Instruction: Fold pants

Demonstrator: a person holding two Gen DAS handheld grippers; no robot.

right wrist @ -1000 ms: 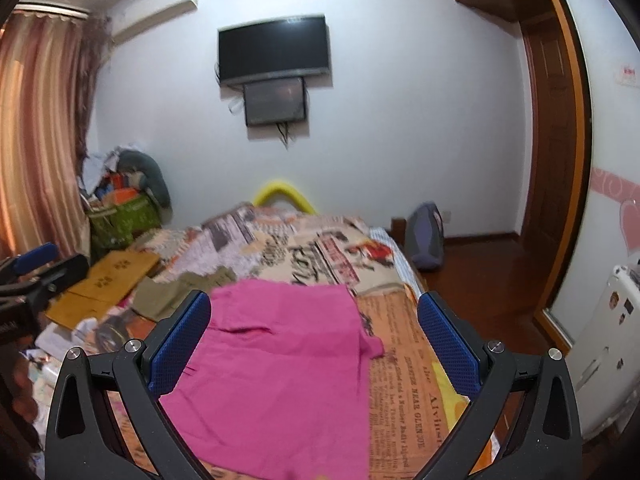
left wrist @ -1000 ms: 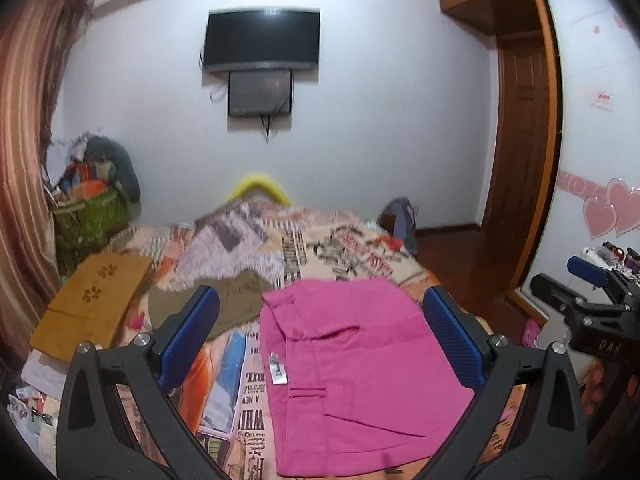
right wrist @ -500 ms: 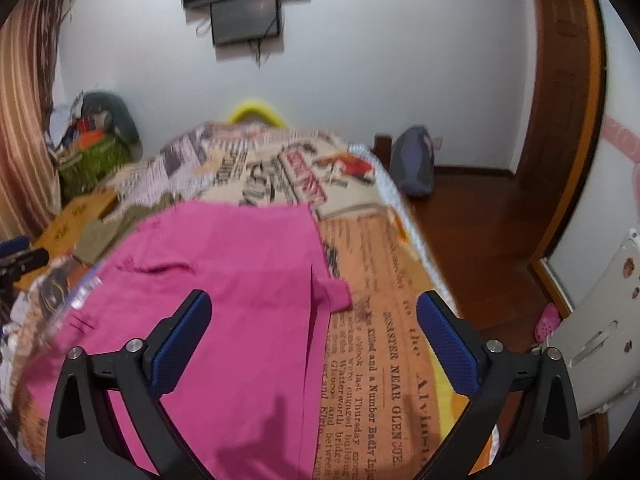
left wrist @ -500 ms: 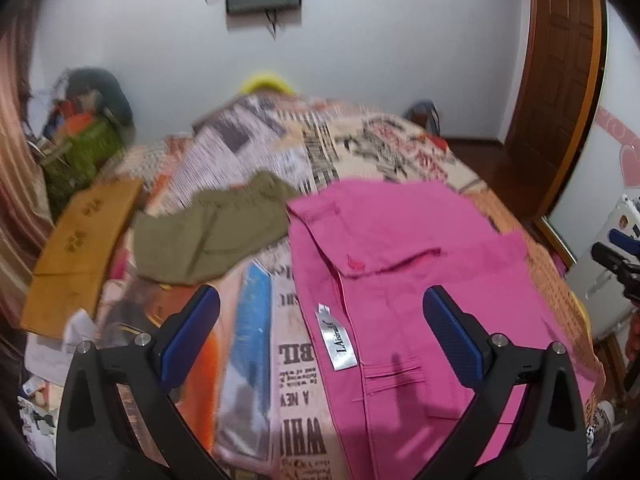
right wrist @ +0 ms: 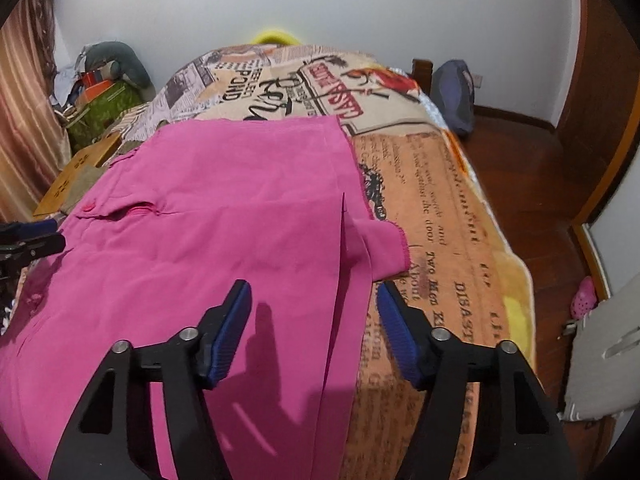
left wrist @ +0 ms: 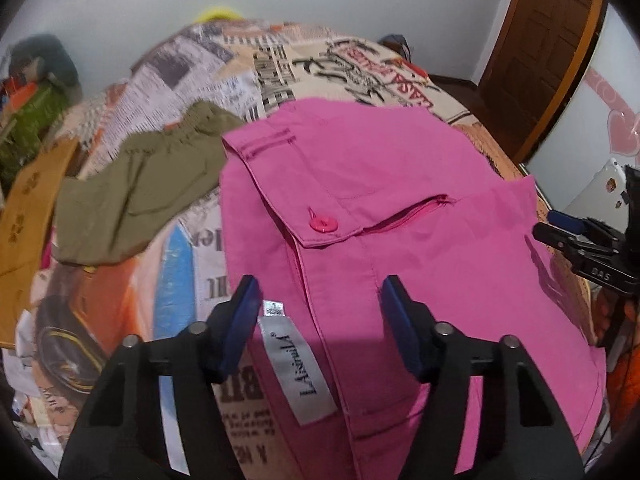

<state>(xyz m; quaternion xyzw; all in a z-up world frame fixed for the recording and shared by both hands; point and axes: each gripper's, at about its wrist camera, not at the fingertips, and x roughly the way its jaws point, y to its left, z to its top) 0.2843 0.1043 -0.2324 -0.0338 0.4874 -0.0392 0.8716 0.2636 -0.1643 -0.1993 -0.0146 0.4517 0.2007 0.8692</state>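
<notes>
Pink pants [left wrist: 400,248] lie spread flat on the bed, waistband at the left with a pink button [left wrist: 323,225] and a white label [left wrist: 298,368]. My left gripper [left wrist: 320,300] is open, just above the waistband edge by the label. My right gripper [right wrist: 314,306] is open, low over the leg end of the pants [right wrist: 240,220], near their right hem and slit [right wrist: 344,216]. Each gripper shows at the edge of the other view: the right one [left wrist: 584,240] and the left one [right wrist: 28,240].
The bed has a newspaper-print blanket [right wrist: 440,208]. Olive shorts [left wrist: 140,184] and a mustard folded garment [left wrist: 28,208] lie left of the pants. Bags [right wrist: 108,92] are piled by the curtain. A wooden floor [right wrist: 532,168] and door lie right of the bed.
Both grippers have moved forward and down toward the pants, and their jaws have narrowed from wide open to partly open. The pants have not moved.
</notes>
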